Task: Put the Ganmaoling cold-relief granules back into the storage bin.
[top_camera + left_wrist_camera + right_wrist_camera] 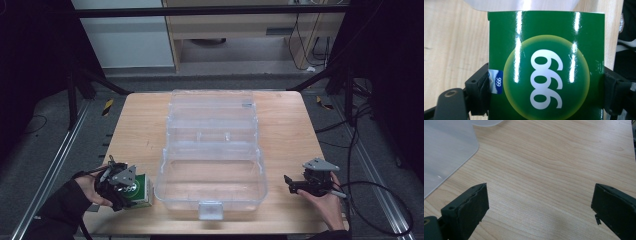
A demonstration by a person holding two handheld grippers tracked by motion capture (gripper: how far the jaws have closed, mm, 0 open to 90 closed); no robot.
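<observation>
Left claw [131, 192]: closed on a glossy green cardboard box [546, 65] printed with a yellow-rimmed circle and white "999" numerals. In the left gripper view its two black jaws press against opposite side faces of the box, one beside a small blue "999" label [496, 81]. The box rests on the light wooden worktop [140, 135] at its near left corner, just beside the left wall of the clear plastic storage case [212, 150]; whether box and case touch cannot be told. The person's left hand [90, 190], in a dark sleeve, grips this claw from the left.

Right claw [290, 183]: open and holding nothing. In the right gripper view [539, 210] the jaws stand wide apart over bare wood grain, with a rounded corner of the clear case at upper left. In the high view it sits near the worktop's near right edge, jaws pointing toward the case but apart from it, held in the person's right hand [327, 202]; its cable [380, 200] loops off to the right.

The case lies open at the centre of the worktop, lid folded back toward the far edge, a latch tab [210, 210] on its near wall. Grey carpet floor [45, 150] surrounds the worktop.
</observation>
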